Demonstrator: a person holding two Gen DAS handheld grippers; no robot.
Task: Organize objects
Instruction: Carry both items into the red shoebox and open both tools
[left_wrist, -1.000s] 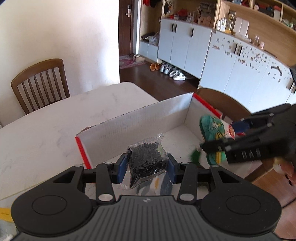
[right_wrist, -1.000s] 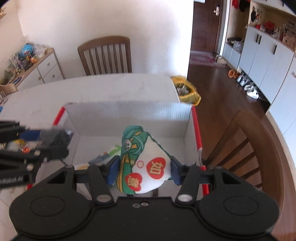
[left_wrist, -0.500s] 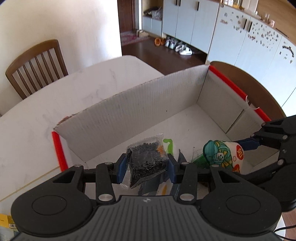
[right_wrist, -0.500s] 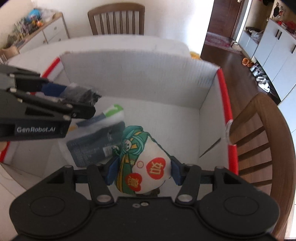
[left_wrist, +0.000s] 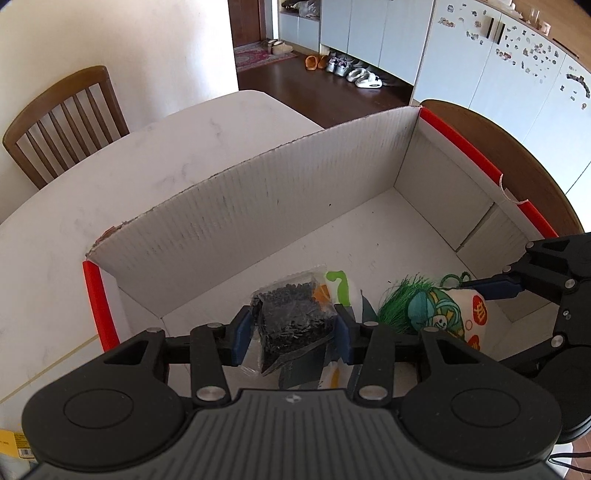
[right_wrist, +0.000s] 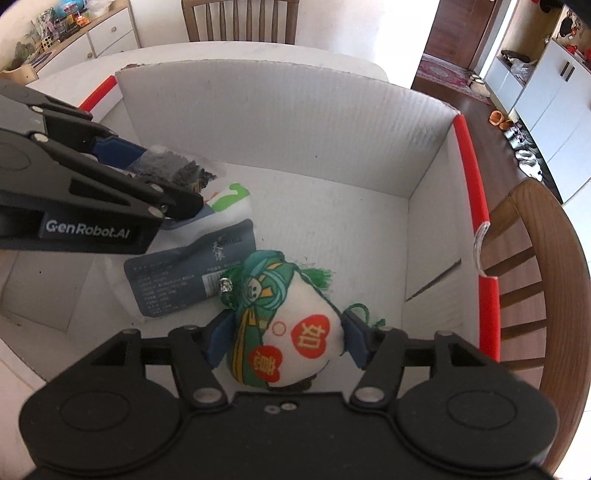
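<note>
A white cardboard box with red edge strips sits on the table. Low inside it, my left gripper is shut on a clear bag of black bits. In the right wrist view that gripper reaches in from the left. My right gripper is down at the box floor, its jaws opening. A green and white plush toy with red hearts still stands between the pads, which no longer squeeze it. It rests beside a dark blue pouch.
A white packet with a green mark lies on the box floor under the left gripper. Wooden chairs stand at the table's far side and right beside the box. The white table stretches left of the box.
Both grippers have sunk from above the rim down into the box. The right jaws have widened around the plush toy, which now sits on the floor. The left grip is unchanged.
</note>
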